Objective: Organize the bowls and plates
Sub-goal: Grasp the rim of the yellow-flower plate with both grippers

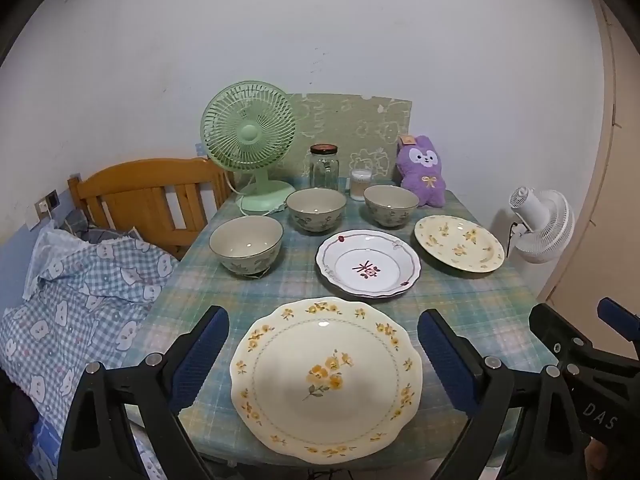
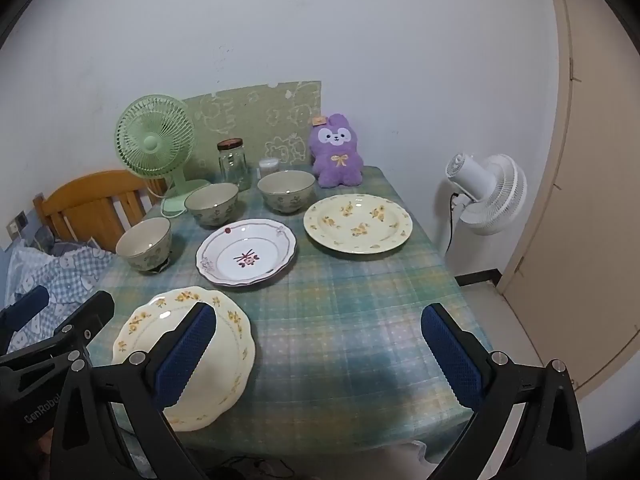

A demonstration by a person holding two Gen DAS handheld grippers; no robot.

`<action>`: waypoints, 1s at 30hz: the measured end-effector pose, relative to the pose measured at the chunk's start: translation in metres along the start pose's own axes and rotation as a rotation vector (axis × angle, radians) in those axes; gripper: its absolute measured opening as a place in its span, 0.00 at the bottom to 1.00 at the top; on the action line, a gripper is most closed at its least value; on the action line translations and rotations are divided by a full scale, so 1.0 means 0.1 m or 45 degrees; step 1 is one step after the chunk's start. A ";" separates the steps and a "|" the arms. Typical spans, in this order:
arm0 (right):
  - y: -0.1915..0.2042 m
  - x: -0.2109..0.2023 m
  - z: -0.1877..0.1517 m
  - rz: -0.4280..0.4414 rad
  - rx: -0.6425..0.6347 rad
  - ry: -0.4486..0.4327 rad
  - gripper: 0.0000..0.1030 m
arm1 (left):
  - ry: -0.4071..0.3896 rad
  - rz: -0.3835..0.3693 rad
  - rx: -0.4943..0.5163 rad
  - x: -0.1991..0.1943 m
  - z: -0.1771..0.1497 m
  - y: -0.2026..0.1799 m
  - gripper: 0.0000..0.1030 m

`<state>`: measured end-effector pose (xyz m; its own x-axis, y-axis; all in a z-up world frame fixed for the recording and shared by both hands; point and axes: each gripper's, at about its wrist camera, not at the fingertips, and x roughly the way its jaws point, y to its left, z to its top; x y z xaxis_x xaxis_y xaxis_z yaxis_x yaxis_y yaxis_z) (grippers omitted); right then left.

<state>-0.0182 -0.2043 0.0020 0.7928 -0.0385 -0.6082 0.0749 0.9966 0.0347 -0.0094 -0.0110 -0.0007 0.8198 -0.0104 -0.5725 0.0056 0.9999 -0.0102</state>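
Note:
A large cream plate with yellow flowers (image 1: 326,378) lies at the table's near edge, between the open fingers of my left gripper (image 1: 322,360); it also shows in the right wrist view (image 2: 228,344). A white plate with a red centre mark (image 1: 368,266) (image 2: 246,252) lies mid-table. A second cream flowered plate (image 1: 458,242) (image 2: 357,222) lies at the right. Three grey-green bowls (image 1: 246,244) (image 1: 316,208) (image 1: 391,204) stand upright behind. My right gripper (image 2: 320,354) is open and empty over bare tablecloth.
A green fan (image 1: 250,136), a glass jar (image 1: 324,168), a small cup (image 1: 361,184) and a purple plush toy (image 1: 424,174) line the table's back. A wooden chair (image 1: 148,196) and bedding (image 1: 80,292) are left. A white fan (image 2: 486,196) stands right.

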 end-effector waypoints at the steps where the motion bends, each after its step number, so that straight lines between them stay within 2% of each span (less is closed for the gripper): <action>1: -0.01 -0.01 0.00 -0.001 0.005 -0.002 1.00 | -0.001 -0.002 0.005 0.00 0.00 -0.01 0.93; 11: -0.10 0.00 0.00 -0.003 0.036 -0.002 1.00 | -0.013 0.019 0.071 -0.03 -0.01 -0.12 0.90; 30: -0.11 0.00 0.01 0.000 0.038 -0.006 1.00 | -0.016 0.014 0.073 -0.02 0.00 -0.13 0.90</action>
<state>-0.0186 -0.2151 0.0025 0.7956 -0.0391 -0.6046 0.0929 0.9940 0.0579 -0.0112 -0.0243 0.0008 0.8273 0.0003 -0.5618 0.0291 0.9986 0.0435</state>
